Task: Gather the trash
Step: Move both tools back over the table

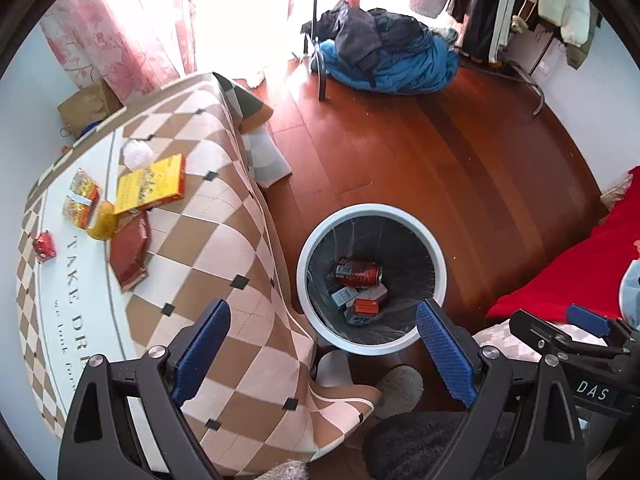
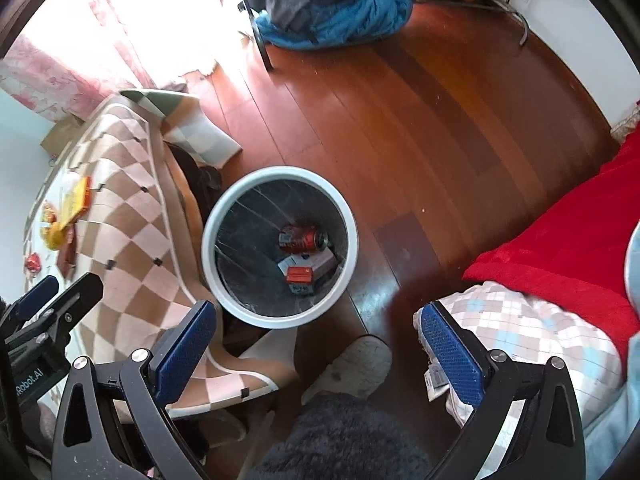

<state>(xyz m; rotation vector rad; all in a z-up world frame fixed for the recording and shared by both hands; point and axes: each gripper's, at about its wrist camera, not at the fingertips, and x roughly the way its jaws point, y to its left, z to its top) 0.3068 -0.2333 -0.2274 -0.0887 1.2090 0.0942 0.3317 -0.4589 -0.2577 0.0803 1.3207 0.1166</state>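
Note:
A white round trash bin (image 1: 320,236) (image 2: 216,216) with a dark liner stands on the wooden floor beside a low table. Inside lie a red can (image 1: 358,274) (image 2: 302,238) and small cartons (image 1: 362,306) (image 2: 300,274). On the table's checkered cloth (image 1: 224,208) lie a yellow box (image 1: 150,184), snack packets (image 1: 80,198), a dark red packet (image 1: 129,252), a yellow-green round item (image 1: 102,220), a small red wrapper (image 1: 44,246) and a white crumpled item (image 1: 137,153). My left gripper (image 1: 324,356) is open and empty, above the bin's near rim. My right gripper (image 2: 320,356) is open and empty, above the floor near the bin.
A heap of blue and dark clothes (image 1: 384,52) lies on the floor by a rack pole (image 1: 318,28). A red blanket (image 2: 560,240) covers a bed at the right. A slippered foot (image 2: 352,364) is below the bin. A brown paper bag (image 1: 88,106) stands behind the table.

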